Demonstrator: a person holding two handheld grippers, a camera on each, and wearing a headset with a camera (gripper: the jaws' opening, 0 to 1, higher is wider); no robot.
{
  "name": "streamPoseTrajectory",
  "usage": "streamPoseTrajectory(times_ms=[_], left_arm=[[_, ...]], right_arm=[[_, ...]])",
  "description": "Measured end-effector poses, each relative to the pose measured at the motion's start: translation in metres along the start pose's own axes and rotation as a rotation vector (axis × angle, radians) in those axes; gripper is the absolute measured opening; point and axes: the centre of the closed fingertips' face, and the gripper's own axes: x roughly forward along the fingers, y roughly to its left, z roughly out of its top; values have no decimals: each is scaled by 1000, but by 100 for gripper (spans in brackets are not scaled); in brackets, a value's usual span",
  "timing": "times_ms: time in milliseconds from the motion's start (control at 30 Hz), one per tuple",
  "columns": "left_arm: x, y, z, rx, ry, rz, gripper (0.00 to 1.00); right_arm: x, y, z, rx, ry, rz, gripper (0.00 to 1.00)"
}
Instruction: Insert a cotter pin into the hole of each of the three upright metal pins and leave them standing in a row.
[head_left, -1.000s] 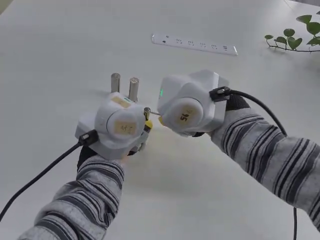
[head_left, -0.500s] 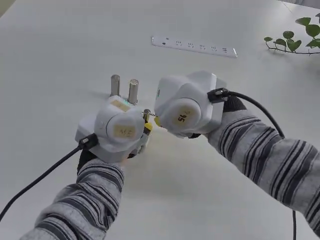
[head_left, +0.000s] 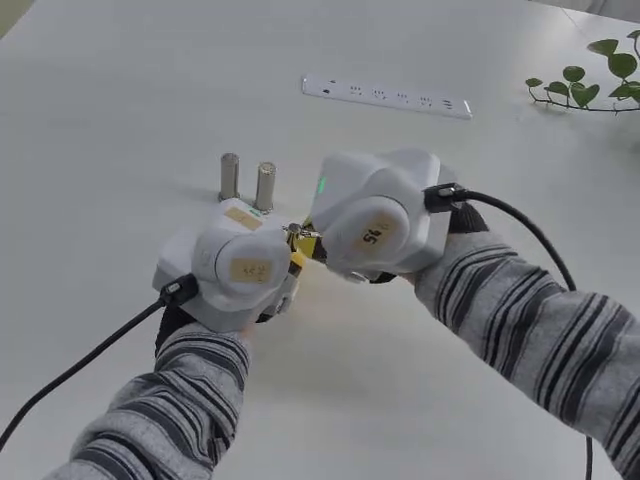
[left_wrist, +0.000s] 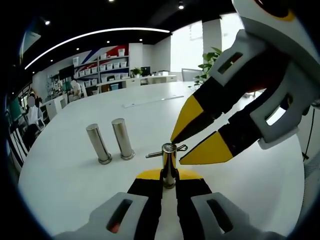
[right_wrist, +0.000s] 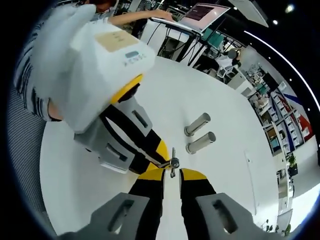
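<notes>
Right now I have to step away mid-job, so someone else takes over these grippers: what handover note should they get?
Left gripper: shut on a metal pin.
Right gripper: tips flank the loop of the cotter pin; whether they pinch it is unclear.
Done: that cotter pin sits through the held pin's hole.
To do: two bare pins, standing side by side beyond, need cotter pins; then stand the held pin in a row with them.

In my head view, the housings hide the fingers and most of the held metal pin (head_left: 293, 232). The cotter pin (left_wrist: 154, 154) is too thin for me to tell whether the right gripper (right_wrist: 171, 174) pinches it. The frame edge cuts the plant (head_left: 583, 92).
</notes>
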Motion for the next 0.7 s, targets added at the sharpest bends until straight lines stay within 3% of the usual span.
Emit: streamPoseTrajectory(times_ms=[133, 367, 700], left_arm=[[0, 0, 0, 0, 0, 0, 5], [0, 0, -1, -1, 3, 0, 5], [0, 0, -1, -3, 6, 1, 5]], right_arm=[[-3, 1, -4, 28, 7, 2, 9], [-6, 6, -8, 95, 4, 11, 3], [-2, 1, -4, 155, -19, -1, 0]])
